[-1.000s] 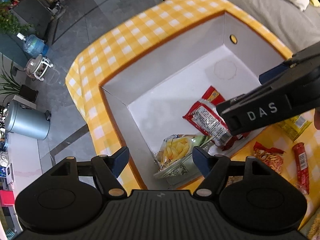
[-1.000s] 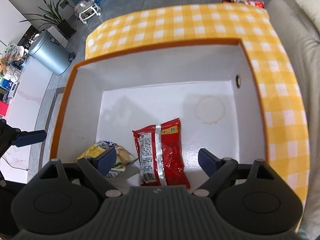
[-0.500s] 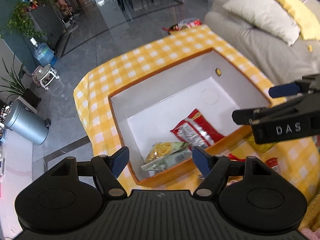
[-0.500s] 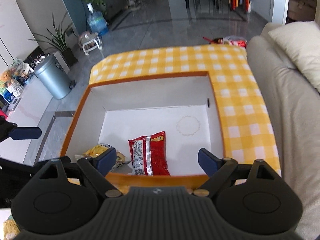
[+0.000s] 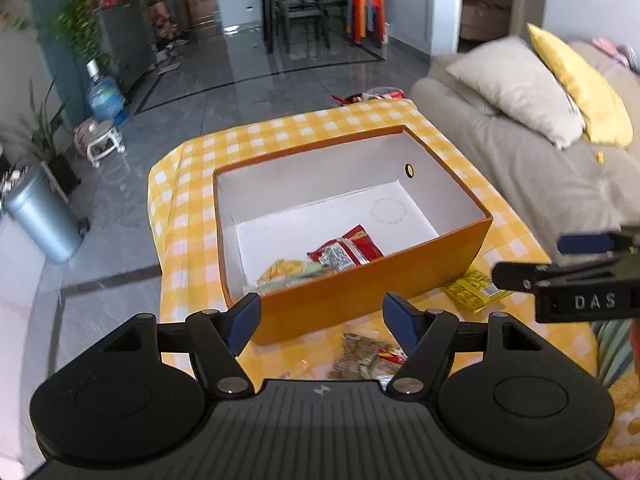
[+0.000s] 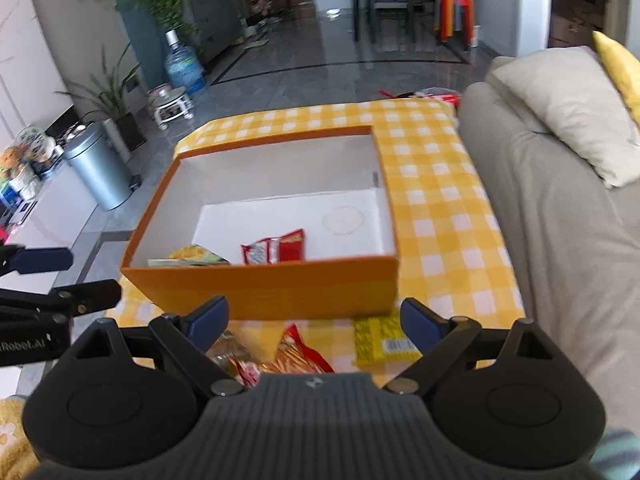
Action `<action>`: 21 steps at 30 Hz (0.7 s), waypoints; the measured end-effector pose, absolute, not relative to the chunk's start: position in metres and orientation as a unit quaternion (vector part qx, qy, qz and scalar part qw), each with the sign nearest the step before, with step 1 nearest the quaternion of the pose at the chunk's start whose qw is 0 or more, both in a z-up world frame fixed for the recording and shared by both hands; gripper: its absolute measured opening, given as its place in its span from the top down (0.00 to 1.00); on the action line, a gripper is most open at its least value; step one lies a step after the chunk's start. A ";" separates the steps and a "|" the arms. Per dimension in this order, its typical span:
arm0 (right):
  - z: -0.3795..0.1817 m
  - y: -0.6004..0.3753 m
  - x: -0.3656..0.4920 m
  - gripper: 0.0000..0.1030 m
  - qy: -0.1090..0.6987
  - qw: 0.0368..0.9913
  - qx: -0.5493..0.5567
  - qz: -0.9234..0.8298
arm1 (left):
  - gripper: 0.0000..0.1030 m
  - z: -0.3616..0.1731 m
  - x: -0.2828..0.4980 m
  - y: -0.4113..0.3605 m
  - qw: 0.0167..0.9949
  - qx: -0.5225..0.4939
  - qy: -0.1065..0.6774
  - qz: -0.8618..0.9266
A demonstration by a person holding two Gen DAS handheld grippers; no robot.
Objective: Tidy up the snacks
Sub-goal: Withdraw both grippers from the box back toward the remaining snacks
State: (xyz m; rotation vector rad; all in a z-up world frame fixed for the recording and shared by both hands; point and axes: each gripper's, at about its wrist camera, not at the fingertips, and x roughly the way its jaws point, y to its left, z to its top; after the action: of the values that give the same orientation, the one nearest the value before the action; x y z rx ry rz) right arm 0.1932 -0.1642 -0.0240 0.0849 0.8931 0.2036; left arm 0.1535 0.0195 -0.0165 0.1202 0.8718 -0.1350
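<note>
Two down: your red foil snack packet [image 6: 276, 249] and yellow-green chip bag [image 6: 192, 257] lie mid-frame inside the orange cardboard box [image 6: 280, 296], while both tools, left tool [image 5: 322, 322] and right tool [image 6: 314, 318], gape empty above the yellow wrapper [image 6: 384, 344] and red-orange packet [image 6: 300, 354] waiting on the checked counter [image 6: 440, 208].

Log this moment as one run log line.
left gripper: open, empty | right gripper: open, empty | orange box: holds red packet, chips bag | yellow packet: outside on tablecloth

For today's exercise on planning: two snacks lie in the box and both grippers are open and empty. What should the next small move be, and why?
Probably lower the right gripper onto the yellow packet just below it: it still lies on the cloth outside the orange box, and the jaws stand open with nothing between them.
</note>
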 end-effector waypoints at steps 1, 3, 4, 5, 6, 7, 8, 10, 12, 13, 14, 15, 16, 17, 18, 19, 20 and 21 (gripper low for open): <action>-0.025 -0.166 0.187 0.13 0.429 0.897 0.043 0.092 | 0.20 -0.019 0.149 0.021 0.904 0.046 0.421 -0.062; -0.029 -0.169 0.176 0.13 0.432 0.896 0.040 0.092 | 0.21 -0.024 0.140 0.024 0.904 0.030 0.422 -0.057; -0.032 -0.170 0.170 0.14 0.432 0.896 0.034 0.094 | 0.21 -0.027 0.136 0.026 0.905 0.020 0.422 -0.055; -0.035 -0.172 0.165 0.14 0.431 0.897 0.029 0.094 | 0.21 -0.030 0.133 0.027 0.905 0.012 0.423 -0.053; -0.038 -0.173 0.159 0.15 0.428 0.899 0.022 0.093 | 0.21 -0.033 0.129 0.028 0.904 0.006 0.425 -0.050; -0.041 -0.174 0.154 0.17 0.426 0.900 0.016 0.093 | 0.21 -0.038 0.125 0.029 0.903 -0.001 0.427 -0.046; -0.045 -0.175 0.149 0.17 0.426 0.900 0.014 0.094 | 0.22 -0.042 0.121 0.030 0.902 -0.005 0.430 -0.044; -0.052 -0.178 0.141 0.18 0.427 0.899 0.016 0.094 | 0.24 -0.050 0.115 0.031 0.898 -0.016 0.438 -0.039; -0.057 -0.181 0.136 0.20 0.432 0.896 0.023 0.097 | 0.24 -0.057 0.110 0.033 0.895 -0.025 0.444 -0.036; -0.060 -0.182 0.134 0.20 0.435 0.895 0.027 0.097 | 0.24 -0.060 0.108 0.033 0.893 -0.029 0.448 -0.038; -0.063 -0.182 0.132 0.20 0.439 0.893 0.029 0.099 | 0.24 -0.064 0.105 0.033 0.891 -0.034 0.451 -0.041; -0.065 -0.181 0.131 0.20 0.439 0.892 0.030 0.101 | 0.24 -0.067 0.103 0.034 0.889 -0.039 0.455 -0.044; -0.068 -0.181 0.129 0.20 0.437 0.893 0.029 0.102 | 0.24 -0.069 0.104 0.034 0.886 -0.042 0.459 -0.043; -0.069 -0.180 0.127 0.21 0.436 0.894 0.027 0.101 | 0.24 -0.072 0.103 0.034 0.883 -0.043 0.465 -0.044; -0.072 -0.179 0.125 0.22 0.437 0.893 0.024 0.102 | 0.24 -0.074 0.104 0.035 0.880 -0.046 0.471 -0.045; -0.075 -0.177 0.125 0.25 0.440 0.892 0.022 0.105 | 0.24 -0.077 0.104 0.036 0.877 -0.051 0.475 -0.045; -0.079 -0.176 0.124 0.26 0.443 0.890 0.021 0.109 | 0.24 -0.080 0.104 0.037 0.876 -0.055 0.478 -0.045; -0.081 -0.176 0.124 0.27 0.446 0.888 0.022 0.111 | 0.24 -0.082 0.105 0.038 0.874 -0.060 0.480 -0.045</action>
State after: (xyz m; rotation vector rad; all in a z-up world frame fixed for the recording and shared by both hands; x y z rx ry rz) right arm 0.1244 -0.1756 -0.0814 0.0466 0.9266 0.2307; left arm 0.1052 0.0376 -0.0818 -0.1251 1.0023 -0.0947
